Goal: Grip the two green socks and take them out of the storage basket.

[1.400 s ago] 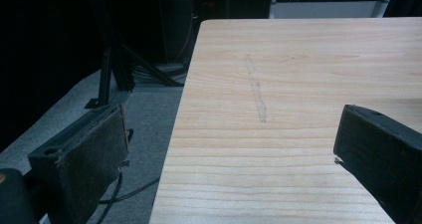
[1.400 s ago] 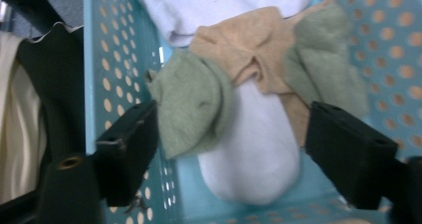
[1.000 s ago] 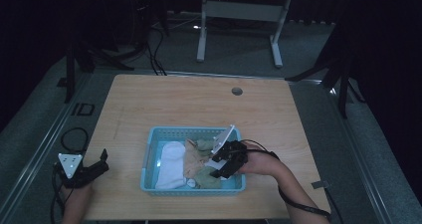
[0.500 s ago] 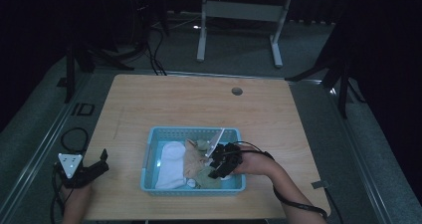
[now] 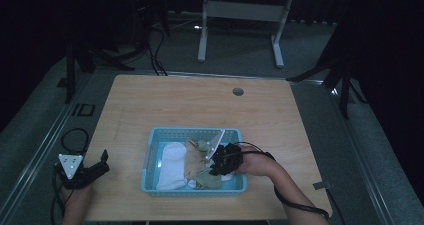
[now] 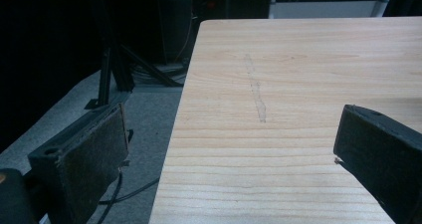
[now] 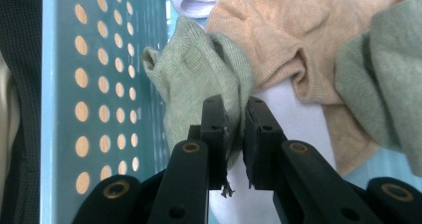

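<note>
Down in the blue basket (image 5: 150,160), the right tongs (image 7: 235,119) have just been closing and now pinch a fold of a green sock (image 7: 199,79) between their pads. From the right gripper view the sock's long axis runs away from the jaws, its open cuff end pointing toward the perforated basket wall (image 7: 89,84), which stands just beside it. A tan sock (image 7: 278,45) lies touching it on the other side, with a white sock (image 5: 170,162) beyond, so the basket is crowded around the grip. From the high view the right tongs (image 5: 220,162) reach in over the basket's right half, the hand (image 5: 252,162) resting at the rim. The basket sits near the front edge of the tabletop (image 5: 200,105), with plenty of bare wood behind and to both sides. The left tongs (image 5: 97,167) rest at the tabletop's front left corner, jaws standing wide apart with nothing between them, well apart from the basket.
</note>
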Demonstrator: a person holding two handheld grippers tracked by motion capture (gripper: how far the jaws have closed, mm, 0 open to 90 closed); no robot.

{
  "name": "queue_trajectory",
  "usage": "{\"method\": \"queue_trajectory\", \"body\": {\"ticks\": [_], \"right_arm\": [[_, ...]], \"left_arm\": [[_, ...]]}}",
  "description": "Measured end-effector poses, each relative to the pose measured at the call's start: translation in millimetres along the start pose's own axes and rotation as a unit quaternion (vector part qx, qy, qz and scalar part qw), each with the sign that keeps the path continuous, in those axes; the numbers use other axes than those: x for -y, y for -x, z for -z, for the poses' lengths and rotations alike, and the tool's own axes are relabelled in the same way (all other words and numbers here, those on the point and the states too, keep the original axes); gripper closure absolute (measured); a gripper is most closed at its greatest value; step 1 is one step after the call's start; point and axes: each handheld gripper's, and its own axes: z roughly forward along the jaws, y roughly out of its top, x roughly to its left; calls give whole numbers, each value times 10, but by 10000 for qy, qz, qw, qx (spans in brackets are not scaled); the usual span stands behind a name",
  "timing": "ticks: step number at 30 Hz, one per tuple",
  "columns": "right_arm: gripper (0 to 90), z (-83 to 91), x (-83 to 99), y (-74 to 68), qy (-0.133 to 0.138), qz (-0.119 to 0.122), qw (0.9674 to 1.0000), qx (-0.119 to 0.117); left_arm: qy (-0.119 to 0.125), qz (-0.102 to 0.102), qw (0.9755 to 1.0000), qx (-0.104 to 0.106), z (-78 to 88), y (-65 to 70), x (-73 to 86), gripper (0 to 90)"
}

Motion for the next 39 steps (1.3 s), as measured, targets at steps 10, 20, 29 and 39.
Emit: {"method": "queue_trajectory", "body": {"ticks": [10, 20, 29, 39], "right_arm": [[817, 130, -27, -9, 190, -12, 9998, -1], [819, 391, -66, -2, 431, 47, 9990, 99], [819, 613, -68, 27, 629, -27, 9976, 296], [819, 936, 42, 83, 943, -222, 9936, 573]], "left_arm": [[-2, 1, 10000, -5, -1, 0, 0, 4], [-1, 9, 10000, -10, -4, 1, -1, 4], [-4, 3, 10000, -11, -4, 0, -1, 4], [-6, 2, 10000, -15, -6, 0, -2, 4]]}}
